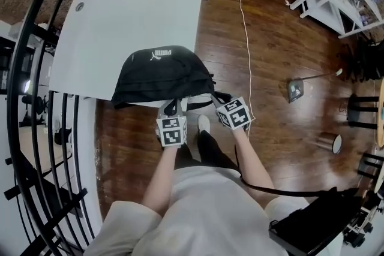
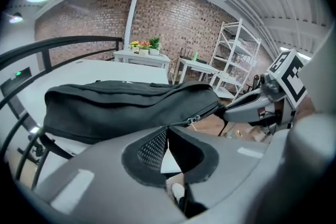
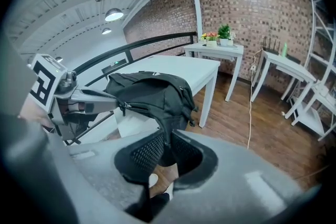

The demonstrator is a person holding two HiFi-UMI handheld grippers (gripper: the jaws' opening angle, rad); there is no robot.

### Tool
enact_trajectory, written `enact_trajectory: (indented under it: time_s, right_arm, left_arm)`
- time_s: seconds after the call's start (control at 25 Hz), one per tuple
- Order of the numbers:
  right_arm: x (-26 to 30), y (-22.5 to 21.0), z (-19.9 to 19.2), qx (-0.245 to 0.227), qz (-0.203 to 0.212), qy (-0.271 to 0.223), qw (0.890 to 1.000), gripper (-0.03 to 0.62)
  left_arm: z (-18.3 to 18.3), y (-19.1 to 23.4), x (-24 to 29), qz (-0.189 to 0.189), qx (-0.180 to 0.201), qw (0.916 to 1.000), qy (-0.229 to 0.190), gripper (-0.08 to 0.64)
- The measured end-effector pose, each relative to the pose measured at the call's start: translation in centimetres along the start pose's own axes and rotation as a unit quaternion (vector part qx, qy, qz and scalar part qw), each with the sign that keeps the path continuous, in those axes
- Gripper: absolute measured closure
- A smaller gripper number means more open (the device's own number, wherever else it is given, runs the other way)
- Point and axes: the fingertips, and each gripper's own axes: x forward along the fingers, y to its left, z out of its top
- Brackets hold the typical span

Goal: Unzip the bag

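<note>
While the black Puma bag [image 1: 162,72] is lying at the centre of the head view, on the near edge of the white table [image 1: 120,21] and overhanging toward the person, both grippers are meeting it from the lower part of the frame. Only the head view is showing the white lettering on the bag's top and the bare forearms [image 1: 158,180] reaching up to the marker cubes.

The left gripper [image 2: 167,129] is pointing at the bag's near side. Its own view is showing the jaws drawn together at the tips and pinching the thin tab of the zipper pull [image 2: 193,120]. The metal slider is sitting just right of the tips, on the zip line along the bag's lower right.

The right gripper [image 3: 166,132] is clamping a fold of the bag's black fabric, which is hanging down between its mesh pads at the centre of its view. In the head view the marker cube is covering this contact. The right gripper view is also catching the left gripper at the left of its frame, with its tip touching the zip.

Both gripper views are taking in a brick wall [image 2: 89,18] and potted flowers [image 2: 145,44] on a side table, which the head view is not showing. A white cable [image 1: 245,21] is trailing over the wooden floor [image 1: 276,45] in the head view's upper right.
</note>
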Motion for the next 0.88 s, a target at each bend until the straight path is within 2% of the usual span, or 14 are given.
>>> enact_trajectory:
  time_s: [0.12, 0.24, 0.4, 0.52, 0.64, 0.8, 0.88]
  right_arm:
    - [0.2, -0.1, 0.2, 0.002, -0.004, 0.0, 1.0, 0.554]
    - [0.4, -0.4, 0.3, 0.003, -0.013, -0.001, 1.0, 0.554]
    - [0.8, -0.9, -0.1, 0.007, -0.027, 0.002, 1.0, 0.554]
    - [1.2, -0.8, -0.4, 0.009, -0.026, 0.003, 1.0, 0.554]
    - [1.8, -0.4, -1.1, 0.007, -0.029, 0.007, 1.0, 0.554]
    - [2.1, -0.9, -1.7, 0.027, -0.069, -0.011, 0.997, 0.552]
    - [1.6, -0.8, -1.8, 0.035, -0.09, -0.026, 0.995, 0.543]
  left_arm:
    - [-1.4, 5.2, -1.5, 0.049, -0.006, 0.9988, 0.007, 0.537]
    - [-2.5, 12.1, -3.5, 0.109, -0.019, 0.9938, 0.001, 0.537]
    - [-3.0, 22.1, -7.2, 0.193, -0.025, 0.9808, 0.002, 0.537]
    - [-2.9, 27.1, -9.3, 0.235, -0.026, 0.9716, 0.016, 0.535]
    - [-2.1, 27.6, -9.4, 0.243, -0.015, 0.9697, 0.021, 0.535]
    - [-2.4, 25.7, -8.9, 0.213, -0.048, 0.9758, 0.007, 0.532]
    - [-3.3, 25.0, -9.3, 0.199, -0.052, 0.9786, 0.005, 0.529]
